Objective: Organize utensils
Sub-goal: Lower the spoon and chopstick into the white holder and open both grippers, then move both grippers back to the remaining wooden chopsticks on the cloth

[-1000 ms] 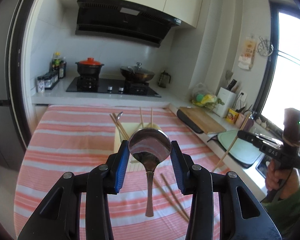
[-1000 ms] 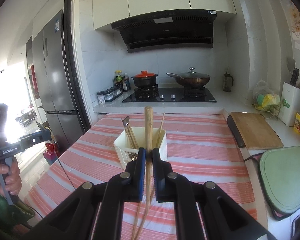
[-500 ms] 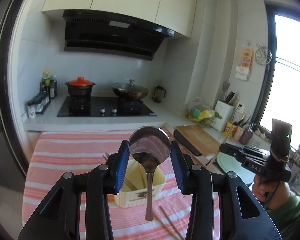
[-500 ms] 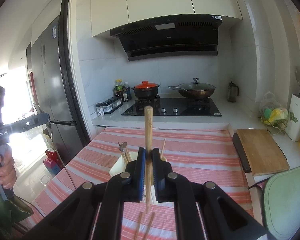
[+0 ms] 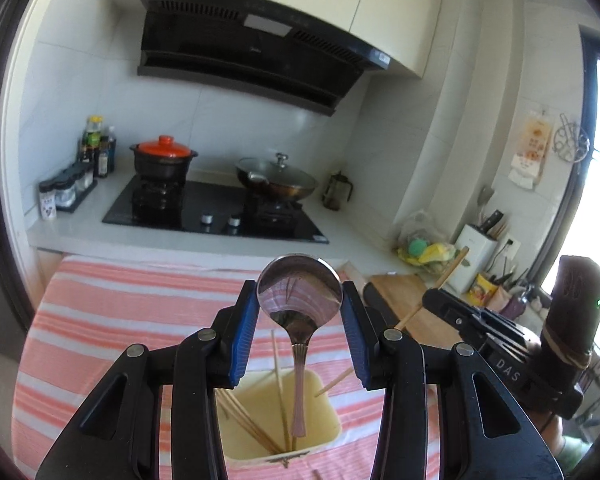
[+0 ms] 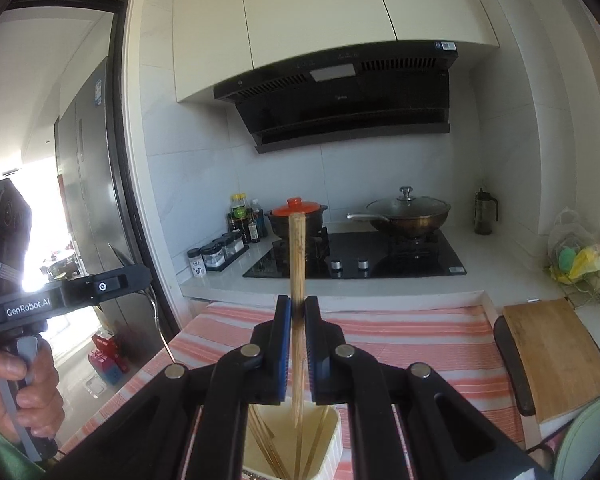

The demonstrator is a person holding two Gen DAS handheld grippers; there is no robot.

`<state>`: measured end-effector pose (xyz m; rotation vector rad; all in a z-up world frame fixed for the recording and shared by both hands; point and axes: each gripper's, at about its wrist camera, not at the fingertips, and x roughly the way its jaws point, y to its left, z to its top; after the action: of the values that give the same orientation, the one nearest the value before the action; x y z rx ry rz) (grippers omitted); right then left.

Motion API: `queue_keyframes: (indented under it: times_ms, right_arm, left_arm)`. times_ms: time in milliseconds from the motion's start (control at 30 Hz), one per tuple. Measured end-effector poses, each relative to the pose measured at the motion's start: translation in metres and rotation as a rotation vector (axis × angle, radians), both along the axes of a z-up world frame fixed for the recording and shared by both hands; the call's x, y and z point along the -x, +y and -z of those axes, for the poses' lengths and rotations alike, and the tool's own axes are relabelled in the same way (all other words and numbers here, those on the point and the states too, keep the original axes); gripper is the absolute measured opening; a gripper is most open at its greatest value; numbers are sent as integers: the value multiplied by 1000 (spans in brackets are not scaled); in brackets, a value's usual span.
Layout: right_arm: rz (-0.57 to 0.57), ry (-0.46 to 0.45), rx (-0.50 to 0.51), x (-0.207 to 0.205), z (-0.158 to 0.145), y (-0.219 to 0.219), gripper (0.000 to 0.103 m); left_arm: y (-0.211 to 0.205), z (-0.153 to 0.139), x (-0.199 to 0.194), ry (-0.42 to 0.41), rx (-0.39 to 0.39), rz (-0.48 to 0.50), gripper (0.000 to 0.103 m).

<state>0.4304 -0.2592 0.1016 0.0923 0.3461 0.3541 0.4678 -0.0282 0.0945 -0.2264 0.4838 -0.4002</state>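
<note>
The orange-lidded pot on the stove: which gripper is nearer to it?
Left, though only slightly. The pot stands ahead-left of the left gripper, and directly ahead of the right gripper; both are far off.

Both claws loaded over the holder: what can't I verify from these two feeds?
- Holder base: left wrist view, hidden behind left claw arms.
- Chopstick count in right claw: right wrist view, pads cover it.
- Loose utensils left on the striped cloth: both claws' arms cover the near part.

table (image 5: 100, 320) has a pink/white striped cloth (image 6: 400, 332) over it. Cream utensil holder (image 5: 324, 432) stands on the cloth, chopsticks (image 5: 252, 428) leaning inside. One loose chopstick end (image 5: 316, 474) lies beside it.
</note>
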Motion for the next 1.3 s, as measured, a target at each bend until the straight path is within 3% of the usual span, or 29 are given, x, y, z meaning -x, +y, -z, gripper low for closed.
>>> queue_keyframes:
  times_ms: [333,467,533,633,733,800,867,967,1067,1133,1200,1300]
  right_arm:
    - [-61,339,77,-71,131,24,7]
    - [-20,395,33,-79,147,20,9]
    - [-6,388,-10,-71,137,12,10]
    - [-22,352,-18,-39,117,2,20]
    - [-67,306,33,17,106,-8,43]
    - [-77,285,110,64,114,-15,44]
    - [-53,280,197,113,135,-23,44]
    - [37,304,289,176,177,-36,44]
    - [120,384,227,219,218,-51,44]
    - [167,415,177,237,238,-58,44]
    - [191,452,153,243,252,-61,44]
    - [208,455,183,248,261,-60,44]
  left_arm:
    - [-25,100,-66,246,-68,-8,42]
    - [-37,120,-75,288,-114,13,44]
    - [-36,119,-67,285,-120,13,55]
    - [-26,109,-35,254,-109,37,65]
    - [-11,102,20,223,-160,62,80]
    - [1,106,62,227,-234,73,88]
    - [12,117,102,251,-314,82,90]
    - [26,143,152,314,-355,76,90]
    - [28,165,182,351,-351,30,90]
    - [25,176,194,363,-300,9,90]
    - [20,187,200,381,-223,13,90]
    - [6,202,207,408,-190,14,90]
